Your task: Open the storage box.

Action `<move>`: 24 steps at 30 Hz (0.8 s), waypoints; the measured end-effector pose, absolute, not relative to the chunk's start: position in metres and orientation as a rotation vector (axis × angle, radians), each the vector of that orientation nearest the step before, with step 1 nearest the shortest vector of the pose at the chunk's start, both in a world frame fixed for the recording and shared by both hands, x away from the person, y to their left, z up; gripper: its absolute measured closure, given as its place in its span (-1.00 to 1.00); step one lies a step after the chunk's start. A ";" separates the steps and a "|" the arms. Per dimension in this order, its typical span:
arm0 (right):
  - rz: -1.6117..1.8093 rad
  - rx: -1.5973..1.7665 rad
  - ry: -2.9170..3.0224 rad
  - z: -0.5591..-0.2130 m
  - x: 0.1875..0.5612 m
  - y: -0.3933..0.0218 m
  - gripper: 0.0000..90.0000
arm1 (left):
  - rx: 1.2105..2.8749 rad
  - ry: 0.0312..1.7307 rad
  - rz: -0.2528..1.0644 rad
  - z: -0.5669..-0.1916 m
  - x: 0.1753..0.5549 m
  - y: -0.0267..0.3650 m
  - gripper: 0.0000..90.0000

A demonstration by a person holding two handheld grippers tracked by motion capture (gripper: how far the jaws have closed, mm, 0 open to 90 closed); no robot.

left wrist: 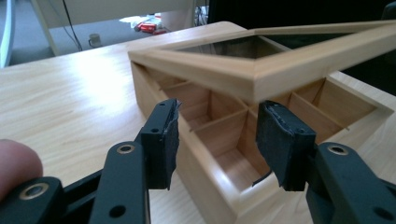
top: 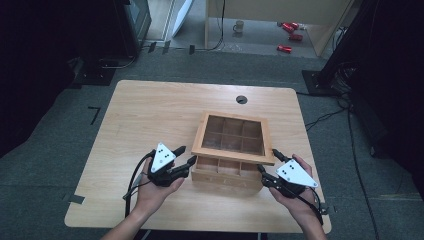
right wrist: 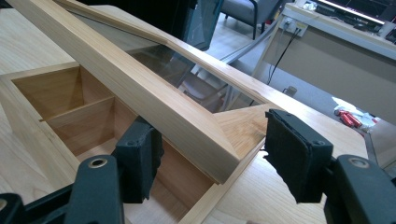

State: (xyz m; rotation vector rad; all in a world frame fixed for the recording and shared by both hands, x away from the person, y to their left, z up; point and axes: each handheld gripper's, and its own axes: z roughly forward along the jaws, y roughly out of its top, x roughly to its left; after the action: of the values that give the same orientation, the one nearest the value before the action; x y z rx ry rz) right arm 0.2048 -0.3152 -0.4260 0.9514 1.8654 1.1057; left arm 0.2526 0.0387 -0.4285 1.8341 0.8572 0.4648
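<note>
A wooden compartment box (top: pixel 225 176) sits on the table (top: pixel 150 115). Its glass-paned lid (top: pixel 232 151) is raised at the near edge, so the front row of compartments shows. My left gripper (top: pixel 187 155) is at the box's near left corner, open. In the left gripper view its jaws (left wrist: pixel 219 109) straddle the box wall (left wrist: pixel 205 172) below the lid (left wrist: pixel 243 74) without pressing on it. My right gripper (top: pixel 267 160) is at the near right corner, open. The lid's corner (right wrist: pixel 205 140) lies between the right gripper's (right wrist: pixel 210 121) jaws, one finger (right wrist: pixel 137 158) tucked under the lid rail, the other clear of it.
A round cable hole (top: pixel 241 99) lies in the table beyond the box. On the floor past the table are a mug (top: pixel 239 26) and red cans (top: pixel 290 27). Cables and dark stands flank the table on both sides.
</note>
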 end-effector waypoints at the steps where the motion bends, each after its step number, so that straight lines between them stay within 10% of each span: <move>1: 1.106 0.949 1.865 -0.426 0.205 -0.315 -0.16 | 1.838 0.861 0.466 -0.430 0.251 0.043 0.09; 24: 1.111 0.892 1.853 -0.393 0.223 -0.319 -0.06 | 1.901 1.248 0.512 -0.498 0.259 0.164 -0.36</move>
State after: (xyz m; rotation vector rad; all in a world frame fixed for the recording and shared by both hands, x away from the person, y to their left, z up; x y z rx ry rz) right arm 0.2231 -0.3194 -0.3925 0.8925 1.8529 1.1109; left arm 0.2592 0.1640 -0.4978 1.9006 1.2481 0.5121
